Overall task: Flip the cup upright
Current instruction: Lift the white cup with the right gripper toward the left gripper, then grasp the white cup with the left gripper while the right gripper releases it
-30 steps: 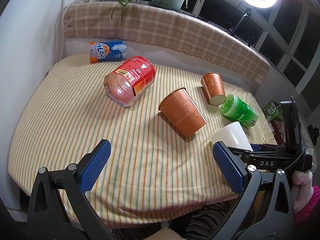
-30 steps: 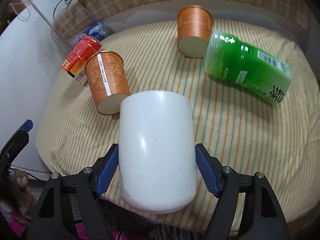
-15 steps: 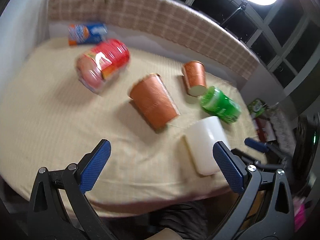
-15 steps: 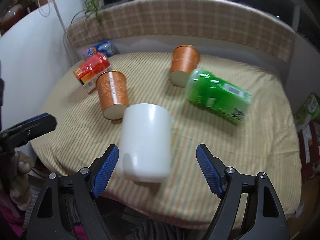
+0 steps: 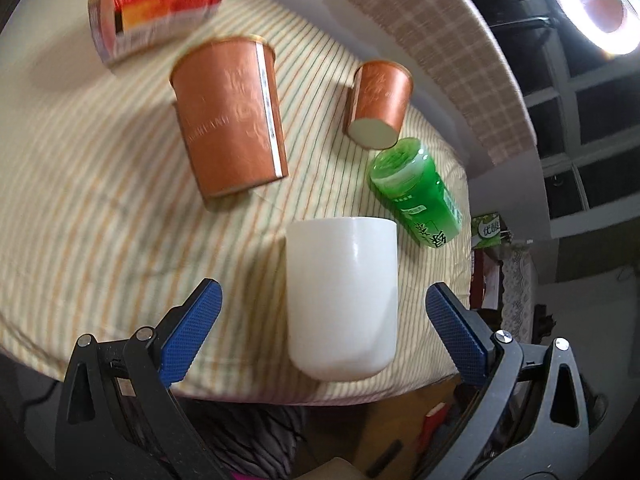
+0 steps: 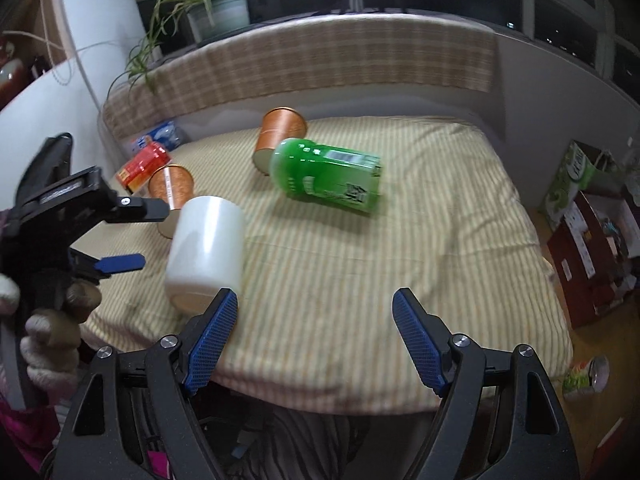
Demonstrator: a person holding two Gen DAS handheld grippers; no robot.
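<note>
- The left tool (image 5: 322, 312) is seen spread wide, its blue pads on either side of the white cup (image 5: 342, 298) without touching it.
- The right tool (image 6: 314, 330) is likewise released and holds nothing; the cup (image 6: 206, 250) lies just beyond its left pad (image 6: 210, 344).
- The cup is found on its side near the front edge of the striped tabletop (image 5: 100, 200), its long axis running front to back; which end is the mouth cannot be told.
- Beyond it, a large orange cup (image 5: 232, 116) and a green bottle (image 5: 416, 196) lie on their sides.
- Farther back, a small orange cup (image 5: 378, 102) and a red jar (image 5: 152, 4) are seen.
</note>
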